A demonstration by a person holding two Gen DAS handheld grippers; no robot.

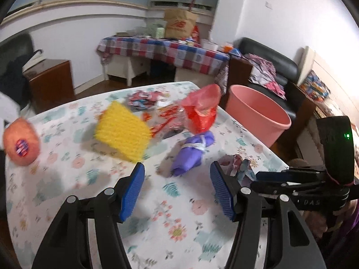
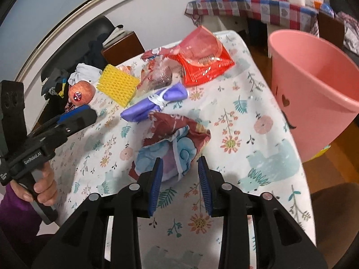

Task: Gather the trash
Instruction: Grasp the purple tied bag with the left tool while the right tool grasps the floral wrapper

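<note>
My left gripper (image 1: 177, 168) is open and empty, just in front of a purple wrapped bundle (image 1: 193, 151) on the floral table. My right gripper (image 2: 180, 162) is open, its jaws on either side of a crumpled red-and-blue wrapper (image 2: 172, 148), not closed on it. That wrapper also shows in the left wrist view (image 1: 240, 167), beside the right gripper's body. The purple bundle (image 2: 154, 104) lies just beyond it. Farther back lie a red plastic bag (image 2: 202, 56), clear wrappers (image 2: 157, 74) and a yellow foam net (image 2: 117, 84). A pink bin (image 2: 314, 85) stands off the table's right edge.
An apple with a sticker (image 2: 80, 94) sits near the table's left edge; it also shows in the left wrist view (image 1: 21, 142). Another crumpled wrapper (image 1: 143, 97) lies at the far side. A checked-cloth table (image 1: 163, 49), a black sofa (image 1: 269, 67) and a wooden cabinet (image 1: 51, 80) stand behind.
</note>
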